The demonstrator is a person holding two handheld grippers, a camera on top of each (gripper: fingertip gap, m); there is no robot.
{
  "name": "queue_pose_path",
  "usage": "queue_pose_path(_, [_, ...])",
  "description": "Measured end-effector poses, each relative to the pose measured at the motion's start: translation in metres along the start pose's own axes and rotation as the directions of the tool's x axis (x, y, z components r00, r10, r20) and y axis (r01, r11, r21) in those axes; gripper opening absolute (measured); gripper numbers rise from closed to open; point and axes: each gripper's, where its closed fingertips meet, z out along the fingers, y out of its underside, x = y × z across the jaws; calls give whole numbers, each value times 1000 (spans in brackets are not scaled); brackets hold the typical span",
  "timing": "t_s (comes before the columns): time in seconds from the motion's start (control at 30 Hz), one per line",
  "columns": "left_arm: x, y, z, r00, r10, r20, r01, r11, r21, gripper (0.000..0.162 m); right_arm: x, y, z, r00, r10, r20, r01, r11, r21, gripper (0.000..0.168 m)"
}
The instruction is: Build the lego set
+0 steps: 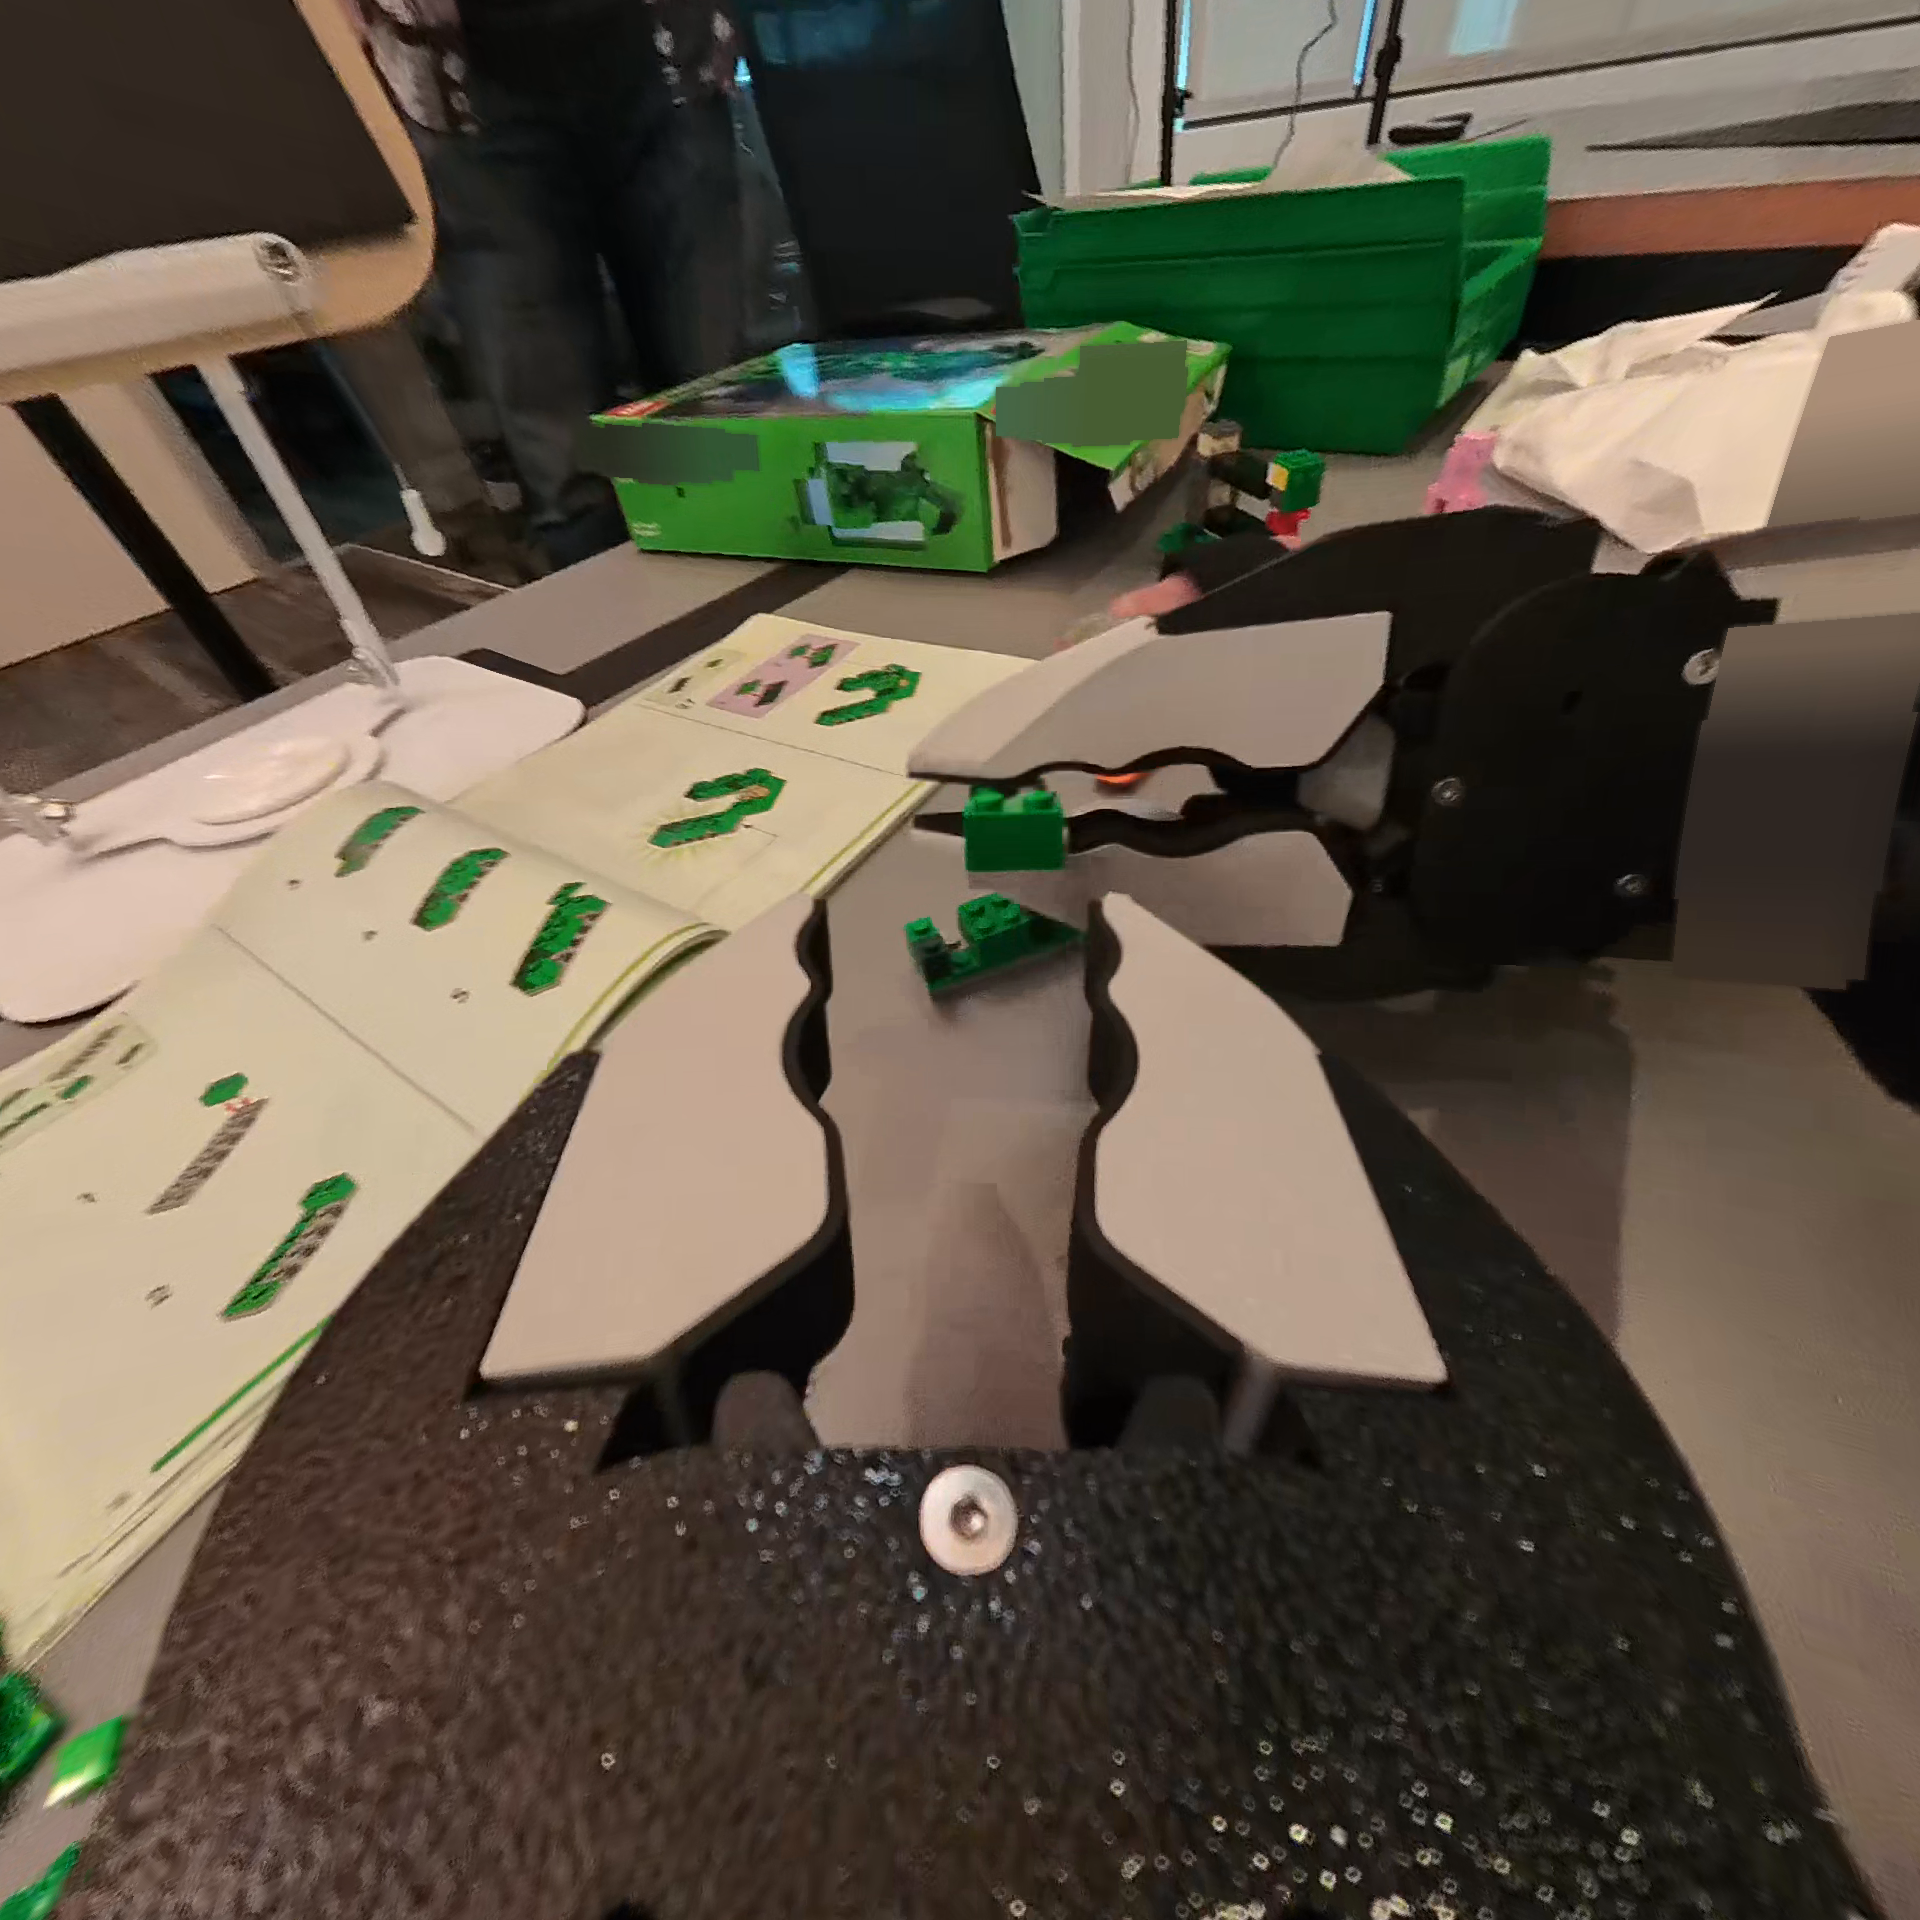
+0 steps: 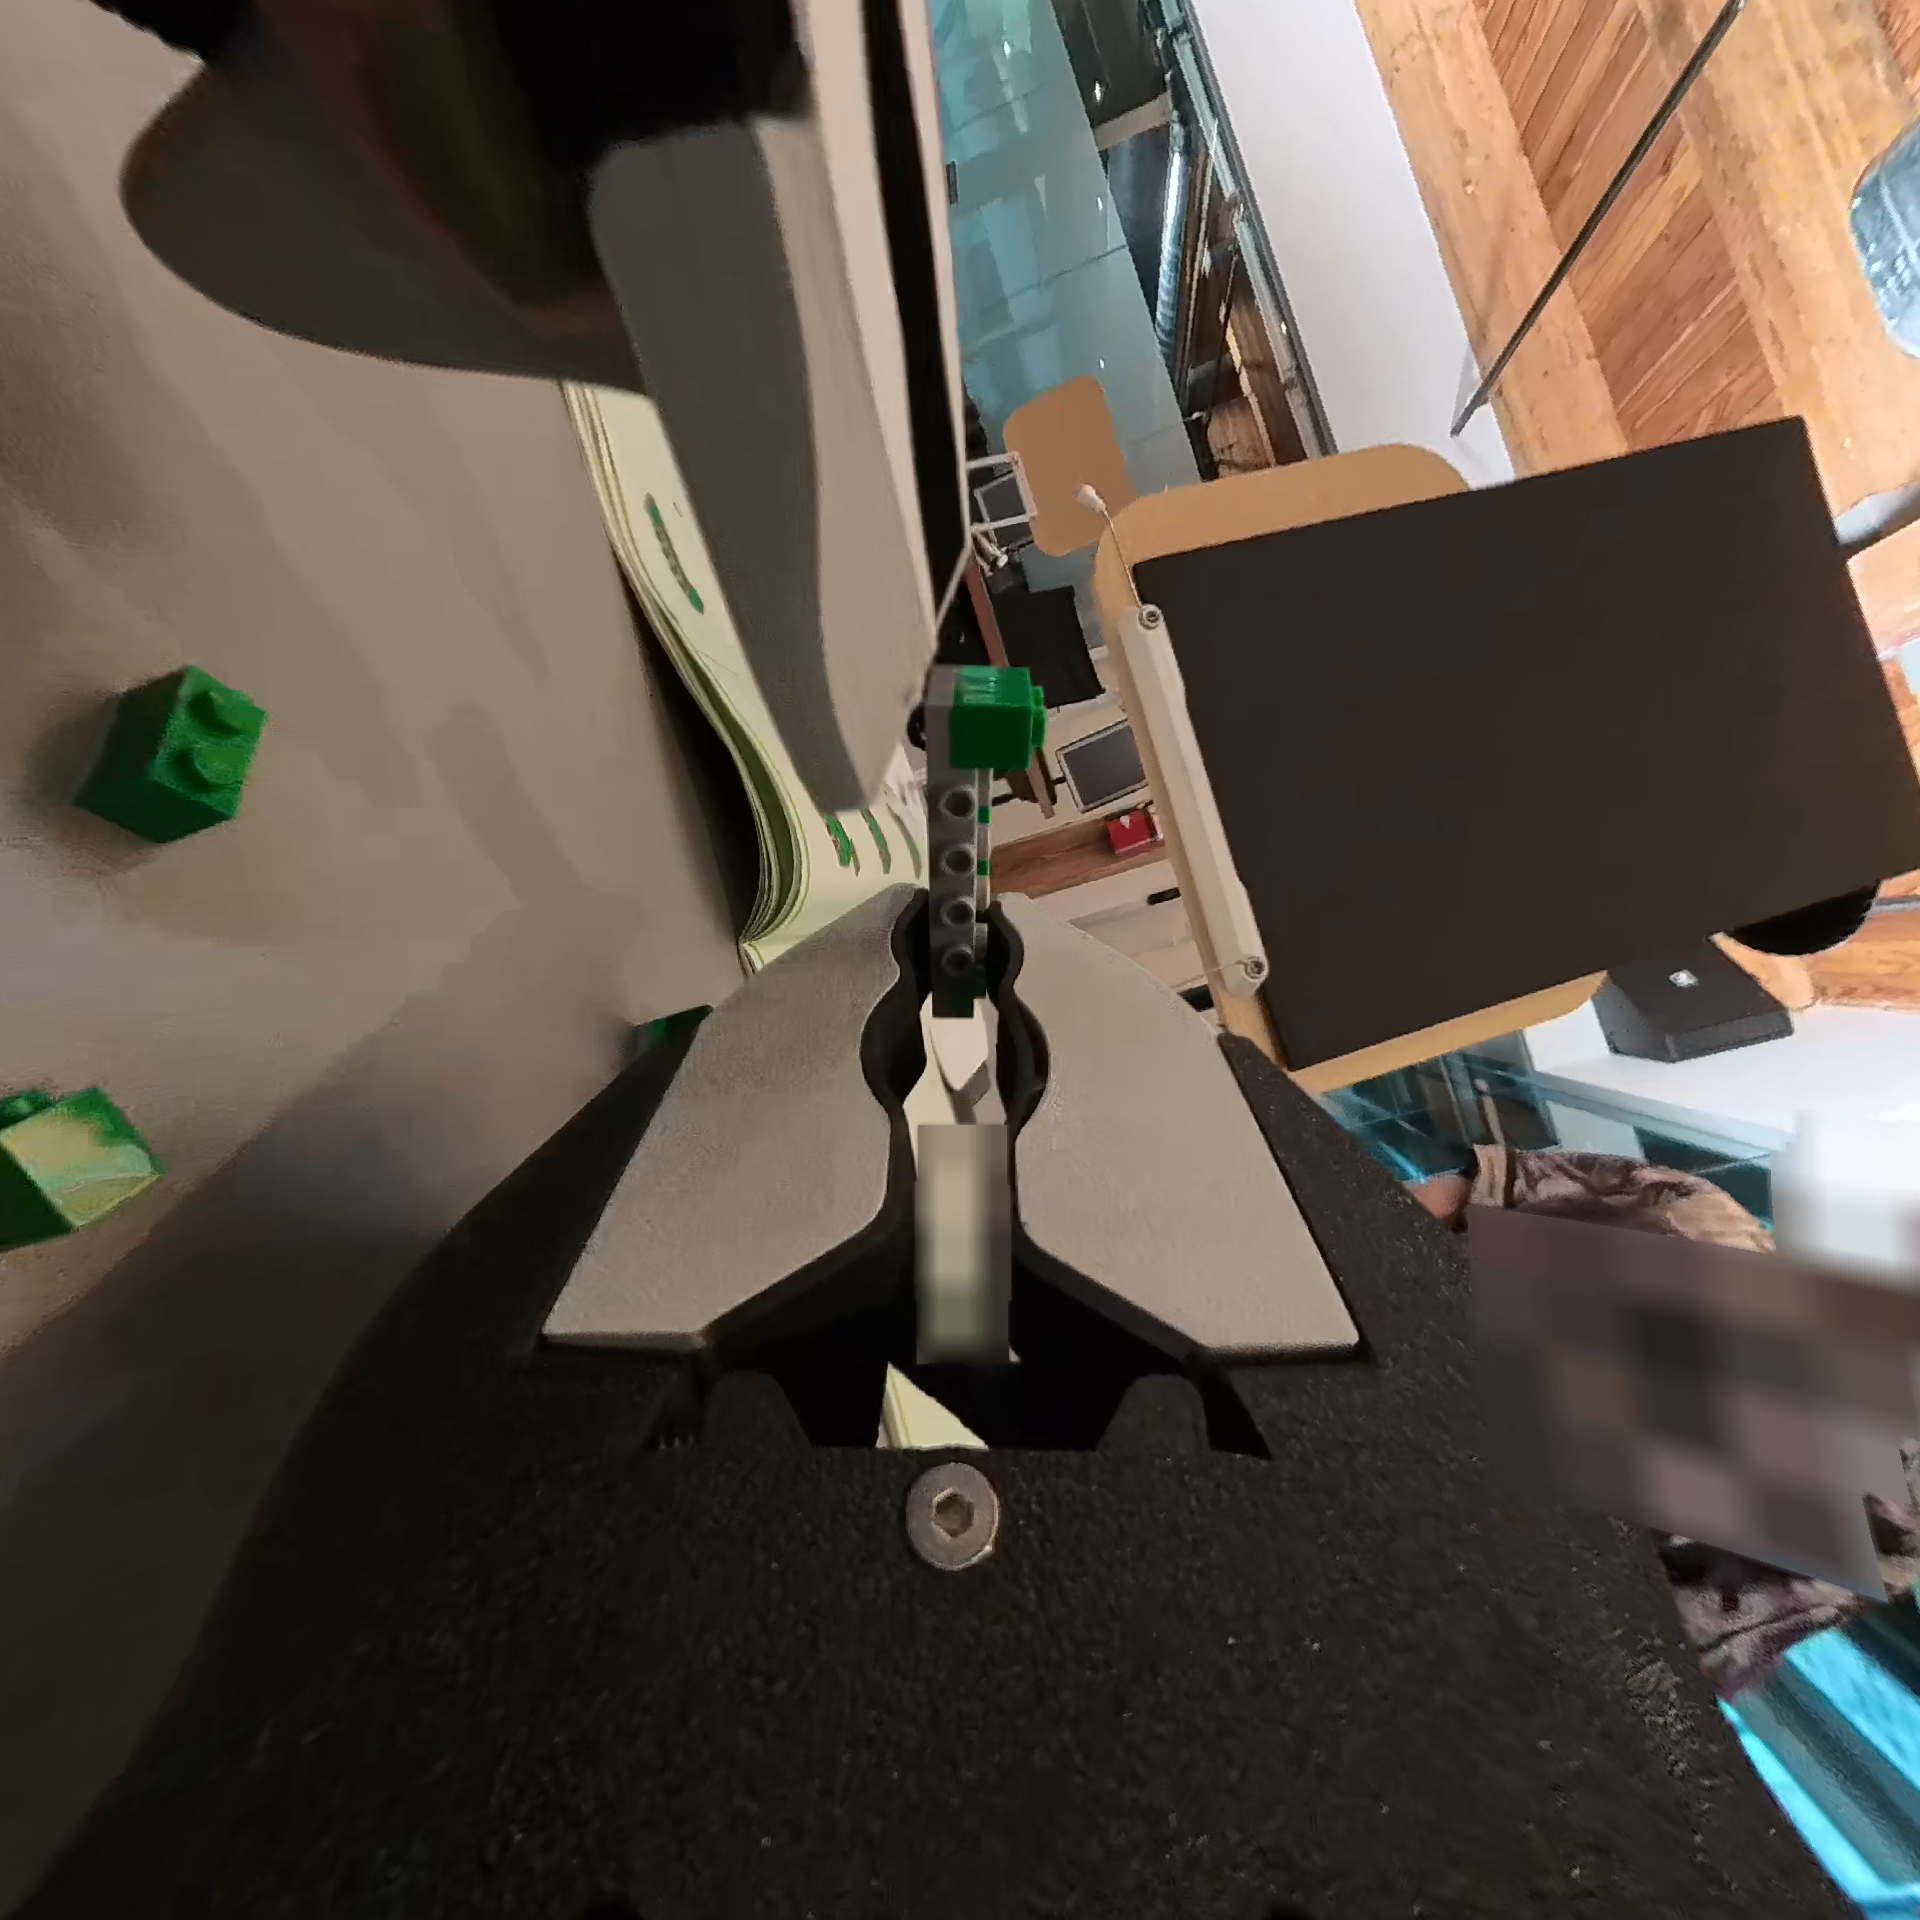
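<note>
Green set box (image 1: 831, 478) at worktop (image 1: 1455, 1122) far edge, flap open, contents unseen | left gripper (image 1: 956, 925) jaws spread | right gripper (image 2: 961, 935) jaws pinching grey-green brick assembly (image 2: 971, 810) | open booklet (image 1: 416, 987) alongside.

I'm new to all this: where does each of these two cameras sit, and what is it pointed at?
Left wrist view: sits on the left gripper, open, looking along the table at a booklet, a green box and the right gripper.
Right wrist view: sits on the right gripper, rolled sideways, facing the room; its fingers pinch a grey strip tipped with a green brick.
Shared: the green brick, booklet and table.
</note>
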Motion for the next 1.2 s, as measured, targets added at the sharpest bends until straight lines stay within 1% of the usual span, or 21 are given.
queue_pose_path(0.17, [6, -1, 2, 1000, 9, -23, -9, 1000, 6, 38, -5, -9, -2, 998, -66, 2, 66, 997, 33, 8])
queue_pose_path(0.27, [11, 0, 2, 998, 48, -42, -48, 999, -1, 19, -5, -8, -2, 998, -55, 7, 55, 998, 36, 8])
queue_pose_path(0.47, [10, -2, 0, 998, 54, -41, -54, 999, 8, 17, -1, -10, -1, 999, -32, -16, 33, 998, 44, 9])
queue_pose_path(0.5, [7, -2, 0, 998, 61, -25, -61, 998, 8, 17, 1, -10, -1, 1000, -12, -27, 13, 999, 42, 14])
queue_pose_path(0.53, [-1, -2, -2, 997, 73, 23, -73, 997, 8, 17, 3, -6, 0, 1000, 8, -28, -7, 1000, 21, 21])
queue_pose_path(0.63, [-26, -4, -13, 987, 88, 138, -92, 995, 23, 17, 9, 7, 1, 992, 124, -16, -125, 992, -21, 31])
queue_pose_path(0.73, [-51, -8, -26, 974, 17, 226, -36, 996, 80, 17, 13, 12, -1, 961, 276, 17, -275, 961, -18, 36])
queue_pose_path(0.8, [-63, -9, -34, 962, -31, 270, 0, 993, 114, 17, 13, 15, -3, 928, 370, 41, -369, 929, -26, 36])
queue_pose_path(0.9, [-74, -10, -42, 950, -67, 306, 22, 989, 147, 17, 15, 22, -5, 887, 457, 65, -455, 889, -51, 36])
queue_pose_path(1.03, [-81, -10, -47, 938, -66, 340, 13, 988, 154, 17, 18, 29, -5, 819, 569, 72, -565, 822, -70, 36])
queue_pose_path(1.2, [-77, -10, -43, 945, -48, 324, 0, 990, 144, 17, 20, 34, -6, 777, 625, 74, -621, 780, -76, 36])
